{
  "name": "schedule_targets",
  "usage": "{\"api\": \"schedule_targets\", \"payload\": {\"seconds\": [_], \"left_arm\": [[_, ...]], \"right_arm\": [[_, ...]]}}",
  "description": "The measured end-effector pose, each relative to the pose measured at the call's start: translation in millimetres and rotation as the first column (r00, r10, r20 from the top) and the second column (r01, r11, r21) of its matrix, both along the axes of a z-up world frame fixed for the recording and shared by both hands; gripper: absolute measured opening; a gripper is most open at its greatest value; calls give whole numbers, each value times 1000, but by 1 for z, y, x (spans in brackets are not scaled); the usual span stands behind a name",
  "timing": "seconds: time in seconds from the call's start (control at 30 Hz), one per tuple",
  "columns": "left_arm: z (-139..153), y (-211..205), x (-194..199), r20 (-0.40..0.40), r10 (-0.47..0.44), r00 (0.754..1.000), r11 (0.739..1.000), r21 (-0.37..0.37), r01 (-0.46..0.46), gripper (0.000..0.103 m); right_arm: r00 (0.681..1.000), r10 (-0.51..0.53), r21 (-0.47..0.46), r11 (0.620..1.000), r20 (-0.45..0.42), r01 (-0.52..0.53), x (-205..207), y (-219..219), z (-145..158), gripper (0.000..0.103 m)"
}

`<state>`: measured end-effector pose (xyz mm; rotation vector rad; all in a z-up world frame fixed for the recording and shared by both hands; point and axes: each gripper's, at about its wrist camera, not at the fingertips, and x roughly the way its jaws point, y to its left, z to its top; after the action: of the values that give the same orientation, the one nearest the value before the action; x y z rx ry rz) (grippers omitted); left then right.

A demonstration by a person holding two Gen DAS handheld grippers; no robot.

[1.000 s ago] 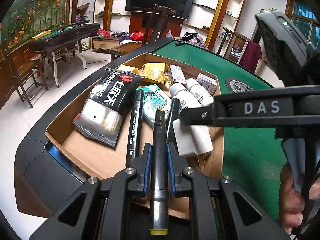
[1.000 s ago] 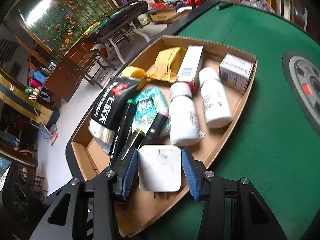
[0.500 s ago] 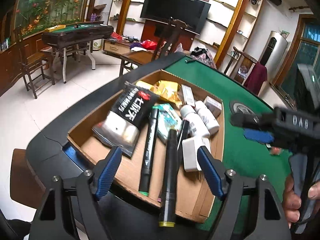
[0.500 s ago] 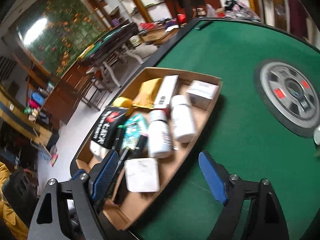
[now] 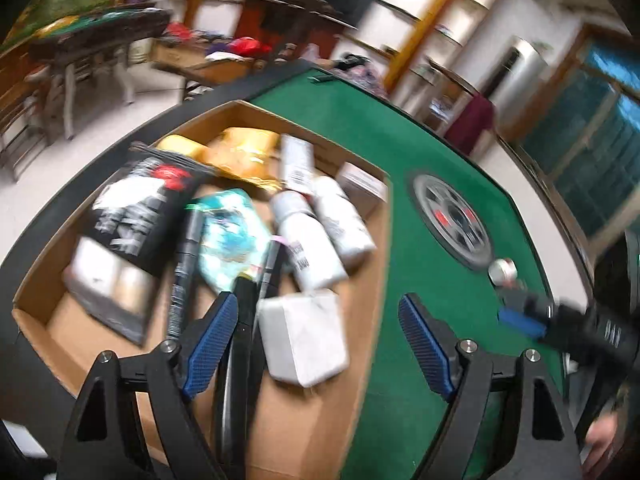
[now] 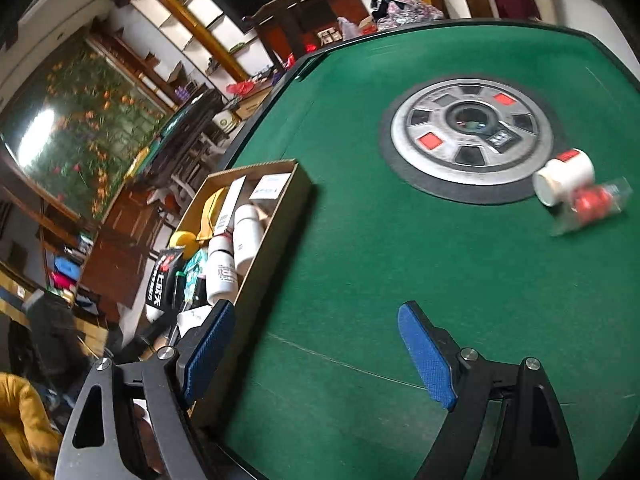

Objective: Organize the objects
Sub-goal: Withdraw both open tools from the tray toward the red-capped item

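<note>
1. The left gripper [image 5: 318, 344] hangs over the near end of the cardboard box [image 5: 382, 264], its fingers wide and still spreading, pressing on nothing.
2. Between them lie a white block [image 5: 304, 338] and a black marker [image 5: 245, 320], both in the box.
3. The right gripper [image 6: 316, 354] is over bare green surface [image 6: 360, 264], fingers wide, nothing between them.
4. A small white bottle [image 6: 564, 176] and a clear packet with red contents [image 6: 592, 204] lie beside the round centre panel [image 6: 472, 132], well apart from the box.
</note>
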<state>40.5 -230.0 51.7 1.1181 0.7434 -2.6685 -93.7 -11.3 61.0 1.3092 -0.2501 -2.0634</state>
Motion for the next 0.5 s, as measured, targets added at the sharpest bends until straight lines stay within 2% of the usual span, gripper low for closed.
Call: {"api": "schedule_targets", "payload": {"seconds": [0.03, 0.07, 0.13, 0.17, 0.23, 0.33, 0.4, 0.43, 0.47, 0.5], "left_arm": [[2, 6, 1, -13, -34, 999, 999, 18, 35, 81], [6, 10, 5, -47, -79, 996, 994, 73, 83, 81], [15, 7, 13, -95, -83, 992, 989, 116, 94, 82], [22, 4, 18, -111, -65, 992, 991, 112, 78, 83], [35, -4, 29, -109, -6, 994, 998, 58, 12, 88], [43, -16, 43, -26, 96, 995, 994, -55, -98, 90], [37, -19, 51, 3, 87, 996, 996, -35, -87, 90], [33, -13, 54, 34, 72, 997, 996, -53, -70, 90], [30, -8, 55, 53, 67, 996, 994, -88, -62, 83], [26, 5, 55, 93, 66, 993, 980, -191, -47, 73]], "right_arm": [[1000, -5, -3, 1000, -2, 5, -1, 6, 0, 89], [1000, -8, -4, 1000, -2, 8, -1, 11, 0, 89], [1000, -11, -10, 1000, 4, 11, -3, 20, -1, 89], [1000, -14, -13, 1000, 5, 14, -4, 26, 0, 89], [1000, -28, -9, 1000, -14, 28, -5, 37, 4, 89], [996, -63, 14, 998, -70, 64, -6, 54, 11, 91], [991, -91, 24, 995, -95, 94, -9, 66, 11, 93], [990, -105, 26, 994, -95, 108, -11, 72, 9, 93], [989, -113, 27, 993, -91, 116, -13, 76, 6, 93], [989, -123, 25, 992, -79, 126, -16, 80, 1, 93]]}}
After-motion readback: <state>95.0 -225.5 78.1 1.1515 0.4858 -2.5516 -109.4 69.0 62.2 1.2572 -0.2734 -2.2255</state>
